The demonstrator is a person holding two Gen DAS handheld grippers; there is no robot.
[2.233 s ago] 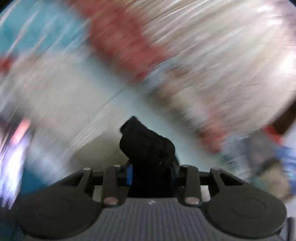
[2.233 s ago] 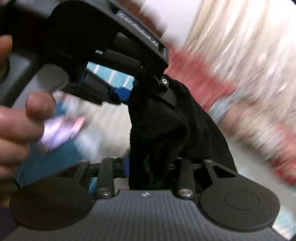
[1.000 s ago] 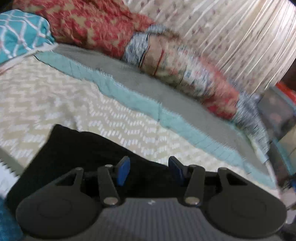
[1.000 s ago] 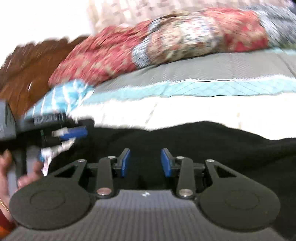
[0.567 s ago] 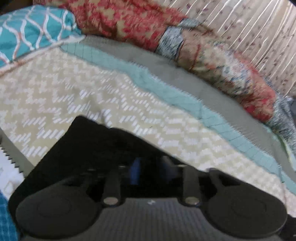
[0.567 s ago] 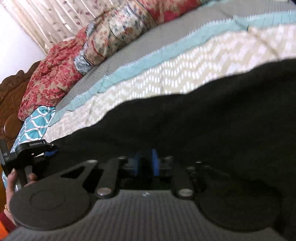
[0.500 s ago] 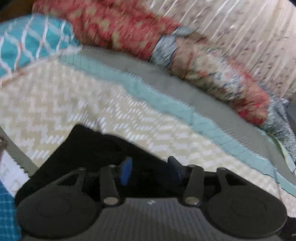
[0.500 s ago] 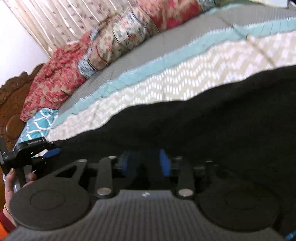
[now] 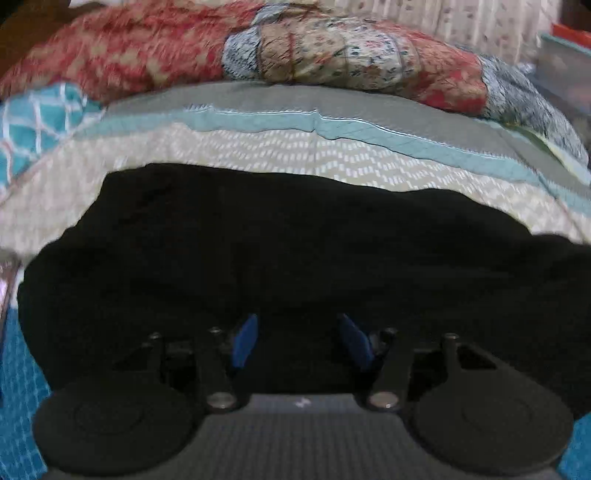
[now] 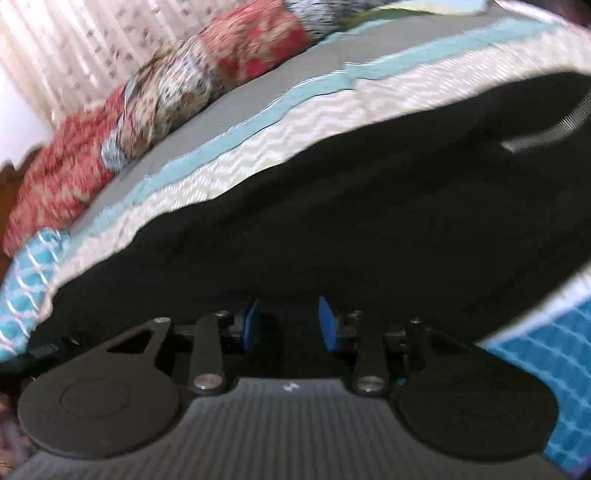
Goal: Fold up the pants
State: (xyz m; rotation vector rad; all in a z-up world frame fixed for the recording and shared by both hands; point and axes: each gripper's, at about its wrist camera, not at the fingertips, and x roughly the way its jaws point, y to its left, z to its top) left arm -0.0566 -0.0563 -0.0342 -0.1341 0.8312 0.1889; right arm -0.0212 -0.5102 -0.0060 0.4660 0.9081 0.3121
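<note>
Black pants (image 9: 295,240) spread flat on bed (image 9: 258,151). Left claw (image 9: 299,338) wide, empty; right claw (image 10: 288,321) wide, empty. Risk: a shallow pinch catches one layer only, skewing the fold.

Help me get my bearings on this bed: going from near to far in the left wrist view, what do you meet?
Left gripper, open → black pants lying flat → beige zigzag bedspread → teal stripe → grey band → rolled patchwork quilt → curtain.
</note>
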